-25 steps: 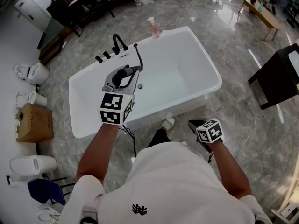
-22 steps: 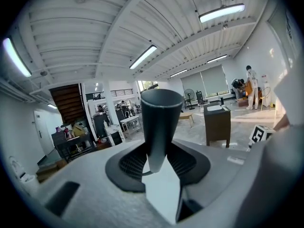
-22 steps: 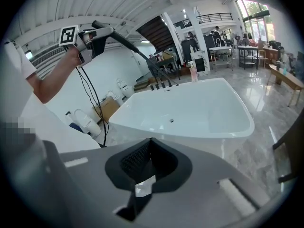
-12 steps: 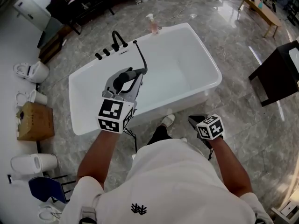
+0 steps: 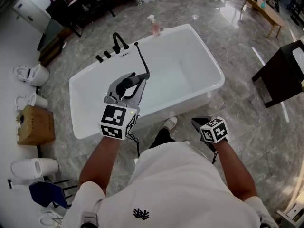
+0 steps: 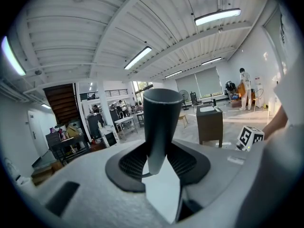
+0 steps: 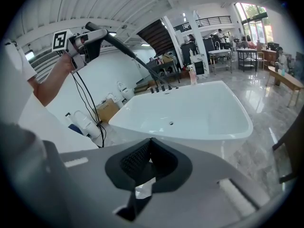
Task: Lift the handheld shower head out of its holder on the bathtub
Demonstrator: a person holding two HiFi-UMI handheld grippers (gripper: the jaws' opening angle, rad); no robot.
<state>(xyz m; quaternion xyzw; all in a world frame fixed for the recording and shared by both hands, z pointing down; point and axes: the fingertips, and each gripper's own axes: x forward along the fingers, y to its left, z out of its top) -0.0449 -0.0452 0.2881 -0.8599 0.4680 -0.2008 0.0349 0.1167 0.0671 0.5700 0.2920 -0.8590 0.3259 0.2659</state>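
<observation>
The black handheld shower head (image 5: 142,60) is a slim wand, held up over the white bathtub (image 5: 219,77) and clear of the tub's rim. My left gripper (image 5: 137,78) is shut on its handle, which rises as a dark cylinder (image 6: 159,122) between the jaws in the left gripper view. From the right gripper view the wand (image 7: 127,52) slants up and away from the left gripper (image 7: 88,41). The black faucet (image 5: 120,41) and its knobs stand at the tub's far-left rim. My right gripper (image 5: 198,124) hangs low beside the person's right leg, shut with nothing in it.
A pink bottle (image 5: 155,27) stands on the tub's far corner. Toilets (image 5: 31,74) and a cardboard box (image 5: 35,125) line the left wall. A dark cabinet (image 5: 282,77) stands at the right, a wooden bench (image 5: 263,9) farther back. The person's feet are at the tub's near side.
My left gripper has shifted a little across the tub with the shower head still in it. The right gripper has kept still.
</observation>
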